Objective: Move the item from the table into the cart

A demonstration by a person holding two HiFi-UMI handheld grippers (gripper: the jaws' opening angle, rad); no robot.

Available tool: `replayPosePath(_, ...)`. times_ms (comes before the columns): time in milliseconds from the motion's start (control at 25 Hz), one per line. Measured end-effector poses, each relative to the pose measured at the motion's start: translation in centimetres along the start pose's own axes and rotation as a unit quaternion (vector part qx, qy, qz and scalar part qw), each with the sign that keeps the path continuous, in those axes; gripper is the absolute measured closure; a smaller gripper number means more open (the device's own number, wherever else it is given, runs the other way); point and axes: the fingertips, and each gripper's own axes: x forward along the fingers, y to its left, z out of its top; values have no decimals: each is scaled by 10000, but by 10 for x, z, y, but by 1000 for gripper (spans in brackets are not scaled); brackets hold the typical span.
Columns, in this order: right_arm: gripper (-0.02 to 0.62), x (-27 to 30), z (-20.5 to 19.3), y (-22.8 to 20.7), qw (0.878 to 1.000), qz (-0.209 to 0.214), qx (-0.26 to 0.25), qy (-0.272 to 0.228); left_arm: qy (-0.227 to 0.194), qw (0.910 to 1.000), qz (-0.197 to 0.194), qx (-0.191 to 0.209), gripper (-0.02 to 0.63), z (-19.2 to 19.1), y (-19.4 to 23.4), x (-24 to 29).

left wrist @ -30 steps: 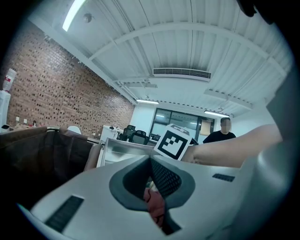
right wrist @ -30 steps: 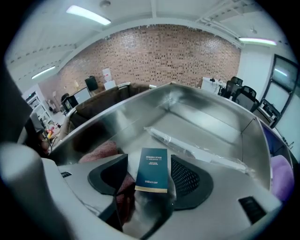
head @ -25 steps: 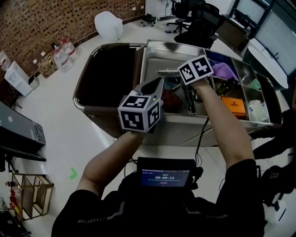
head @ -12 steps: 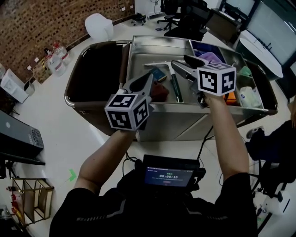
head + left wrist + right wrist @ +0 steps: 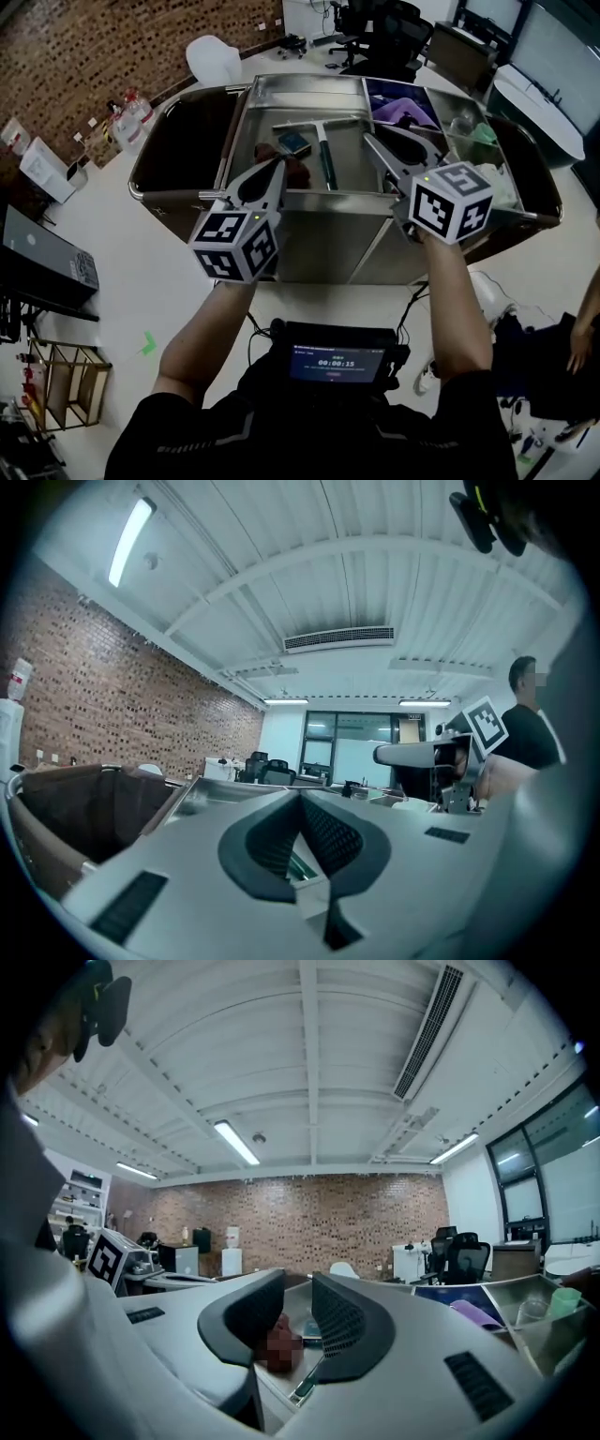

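Note:
The steel cart (image 5: 178,195) stands in front of me. In its middle tray lie a long T-shaped tool (image 5: 323,150), a small blue item (image 5: 294,142) and a dark red item (image 5: 298,172). My left gripper (image 5: 278,165) hovers at the tray's near edge, its jaws shut with nothing in them; its pads (image 5: 323,832) meet in the left gripper view. My right gripper (image 5: 372,141) is held above the tray's right part. Its jaws are closing, a narrow gap (image 5: 298,1283) still shows, and nothing sits between them.
The cart's dark bag bin (image 5: 187,141) is on the left. Side compartments hold a purple cloth (image 5: 408,112) and a green item (image 5: 483,134). Water bottles (image 5: 131,108), a white seat (image 5: 214,58), office chairs (image 5: 375,28) and a white table (image 5: 534,103) stand around.
Both grippers have drawn back from over the tray toward the cart's near edge. The right gripper's jaws stood wide and are now much narrower.

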Motion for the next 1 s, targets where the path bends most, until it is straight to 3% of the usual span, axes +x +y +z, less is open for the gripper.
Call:
replayPosePath(80,506,-21,-1,3,9999,28,-36,-95,-5,9999,90,61,604,-2,-12,-13)
replayPosePath(160,589,-40,-1,6,9997,-27,-124,-210,-30,9997,175,161,604,-3,-19,-26)
replayPosePath(400,589,-82,-15,38,9990,-179,-255,-334,-73,9994,254,213,604,-10,-23,-75)
replayPosePath(720,589,-123,-38,109,9967,-664,-196,-429,-149,9992,72,352,603,-23,-14,-163)
replayPosePath(1000,589,-136,-70,139,9940,-940,-2,-567,-85,9995,28,292,603,-46,-1,-201)
